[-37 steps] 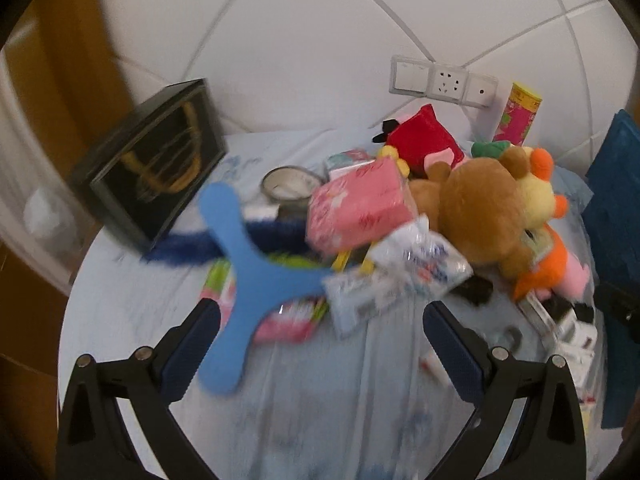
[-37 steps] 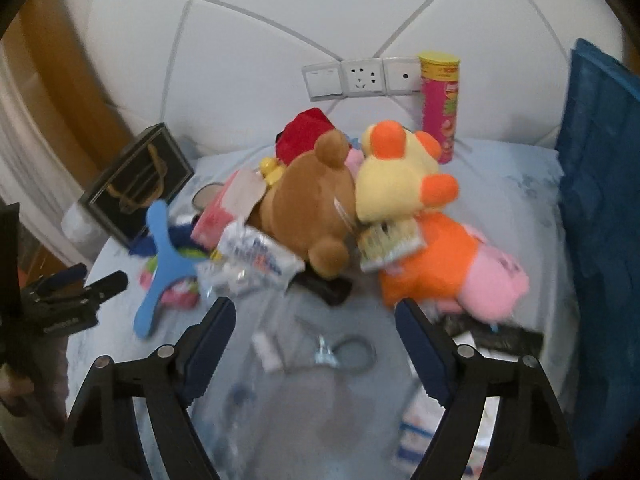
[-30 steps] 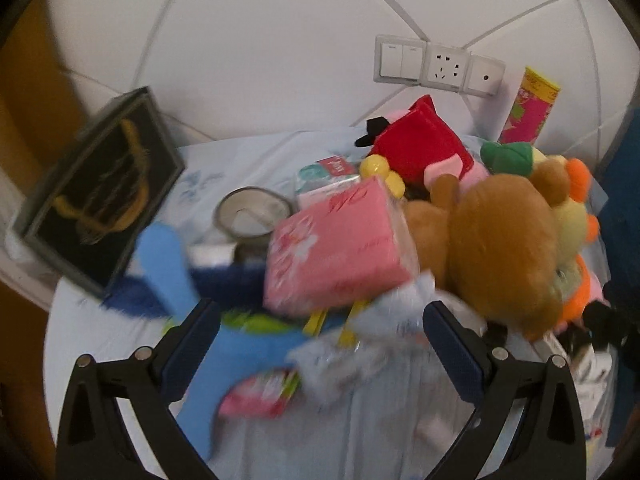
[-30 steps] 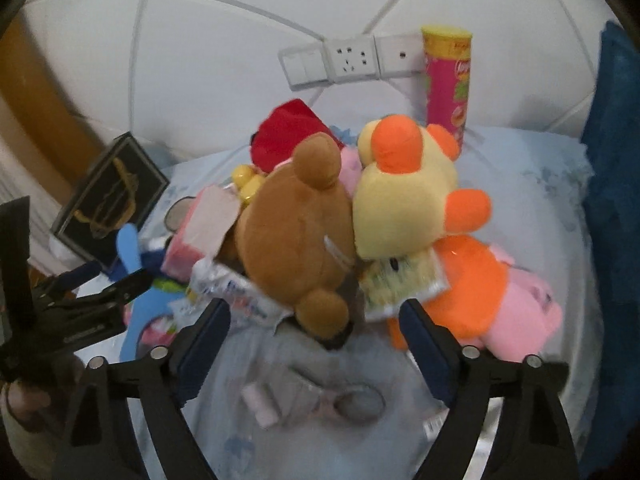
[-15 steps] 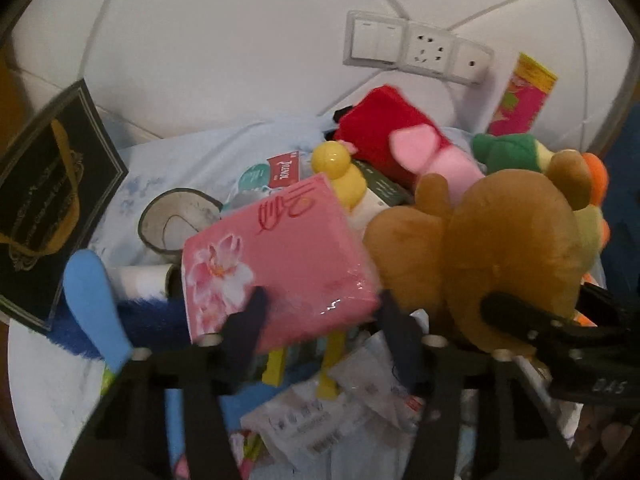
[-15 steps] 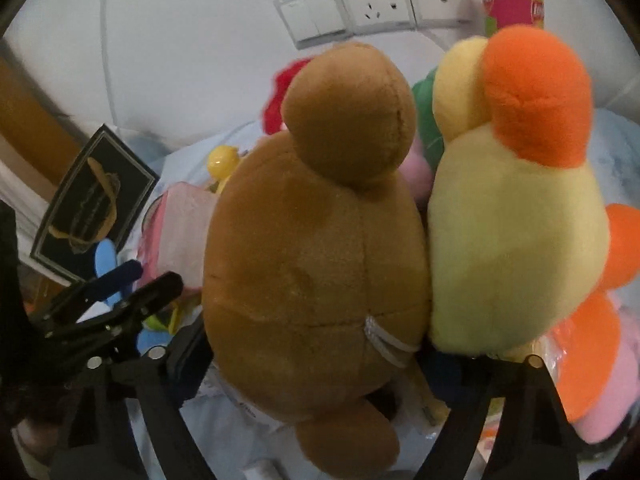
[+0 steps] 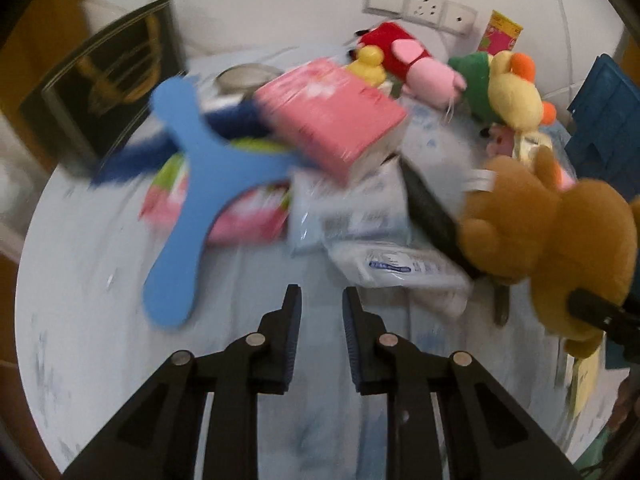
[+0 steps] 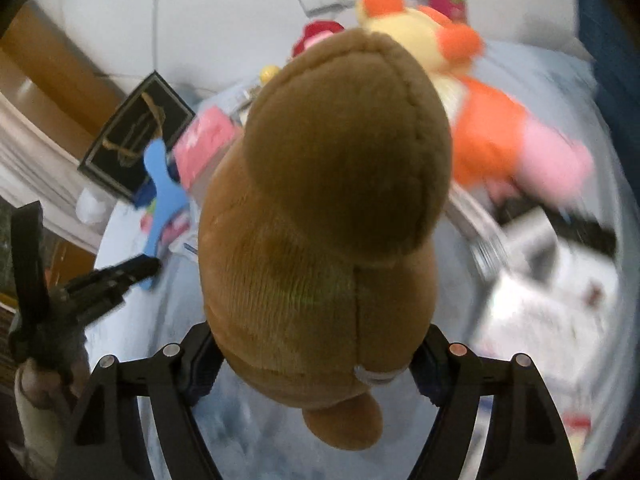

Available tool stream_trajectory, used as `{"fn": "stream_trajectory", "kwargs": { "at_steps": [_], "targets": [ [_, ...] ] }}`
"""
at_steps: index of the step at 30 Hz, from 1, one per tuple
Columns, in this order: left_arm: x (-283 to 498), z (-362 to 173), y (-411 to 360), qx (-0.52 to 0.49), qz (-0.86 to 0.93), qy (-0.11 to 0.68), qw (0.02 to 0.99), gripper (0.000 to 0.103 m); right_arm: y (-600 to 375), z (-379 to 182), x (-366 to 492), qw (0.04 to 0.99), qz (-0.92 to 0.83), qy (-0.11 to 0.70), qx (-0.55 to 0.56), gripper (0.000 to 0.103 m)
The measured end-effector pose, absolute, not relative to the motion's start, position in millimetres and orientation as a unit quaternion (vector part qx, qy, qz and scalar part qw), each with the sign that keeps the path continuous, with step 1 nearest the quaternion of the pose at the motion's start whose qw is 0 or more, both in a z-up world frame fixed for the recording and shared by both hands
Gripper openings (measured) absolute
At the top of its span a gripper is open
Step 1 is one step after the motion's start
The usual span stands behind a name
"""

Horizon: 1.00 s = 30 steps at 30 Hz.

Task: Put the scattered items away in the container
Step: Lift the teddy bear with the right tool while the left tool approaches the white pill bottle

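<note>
My right gripper (image 8: 316,360) is shut on the brown plush bear (image 8: 320,216) and holds it above the table; the bear fills most of the right wrist view and also shows in the left wrist view (image 7: 560,240). My left gripper (image 7: 319,312) is nearly shut and empty, over bare tablecloth in front of the pile. Ahead of it lie a pink tissue pack (image 7: 332,116), a blue three-armed foam toy (image 7: 188,184) and clear plastic packets (image 7: 376,236). A blue crate (image 7: 604,120) stands at the right edge.
Further back are a yellow-and-orange plush (image 7: 516,96), a red plush (image 7: 384,40), a pink plush (image 7: 424,76), a yellow duck (image 7: 368,60), a pink chip can (image 7: 500,32) and a black framed box (image 7: 104,84). White boxes and dark items (image 8: 552,248) lie near the right.
My right gripper closed on the brown bear and lifted it off the pile. My left gripper closed and pulled back from the pink tissue pack without it.
</note>
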<state>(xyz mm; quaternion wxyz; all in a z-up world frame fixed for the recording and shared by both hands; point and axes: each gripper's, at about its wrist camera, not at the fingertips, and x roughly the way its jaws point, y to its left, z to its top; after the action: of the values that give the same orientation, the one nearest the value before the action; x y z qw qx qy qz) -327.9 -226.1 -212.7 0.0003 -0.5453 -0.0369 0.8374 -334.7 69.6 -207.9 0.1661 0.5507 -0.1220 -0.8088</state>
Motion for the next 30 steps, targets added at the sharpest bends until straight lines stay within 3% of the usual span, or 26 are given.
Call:
{"fn": "stream_trajectory", "kwargs": {
  "at_steps": [4,16,30],
  "targets": [
    [-309,-212,-236,-0.547,0.835,-0.049,-0.025,0.060,89,-208,-312,0.142,-0.811,-0.133,0.552,0.080],
    [-323,-216,-177,-0.542,0.840,-0.003,0.015,0.061,128,-195,-303,0.120,-0.830,-0.169,0.517,0.080],
    [-387,-275,-153,-0.555,0.828,0.071,0.042,0.061,130,-215,-353,0.129,-0.827,-0.175,0.519,0.082]
  ]
}}
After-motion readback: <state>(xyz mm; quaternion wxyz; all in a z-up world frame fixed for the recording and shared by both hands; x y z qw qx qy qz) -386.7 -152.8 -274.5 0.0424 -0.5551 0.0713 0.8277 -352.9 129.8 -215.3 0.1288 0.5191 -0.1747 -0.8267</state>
